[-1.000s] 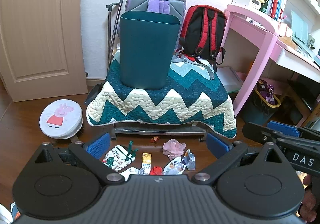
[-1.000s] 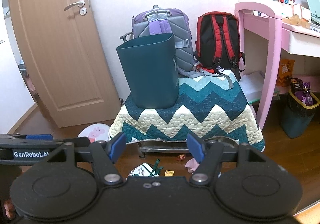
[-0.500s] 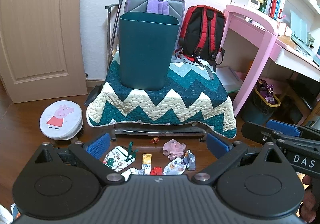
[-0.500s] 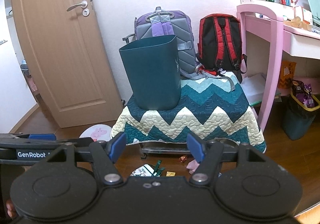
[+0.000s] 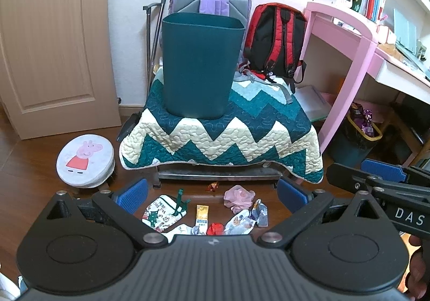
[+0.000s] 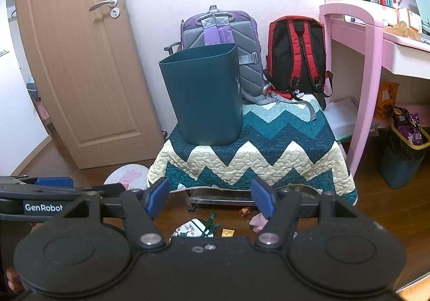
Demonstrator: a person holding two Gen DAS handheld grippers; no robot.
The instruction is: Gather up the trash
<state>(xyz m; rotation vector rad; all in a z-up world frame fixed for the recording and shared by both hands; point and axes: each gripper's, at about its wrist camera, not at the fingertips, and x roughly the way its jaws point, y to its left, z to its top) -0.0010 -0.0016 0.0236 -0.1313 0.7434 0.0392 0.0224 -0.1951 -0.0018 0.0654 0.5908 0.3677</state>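
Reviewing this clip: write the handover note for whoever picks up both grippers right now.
Left gripper: open, empty, held above the floor litter.
Right gripper: open, empty, alongside.
Teal bin: upright on the zigzag quilt, in front of two backpacks.
Trash on the floor before the quilted stand: printed bag, yellow sachet, red scrap, pink crumple, crumpled wrappers, small red wrapper.
Done: nothing grasped yet; the bin's contents cannot be seen.
Left: pick up each piece and drop it in the bin.
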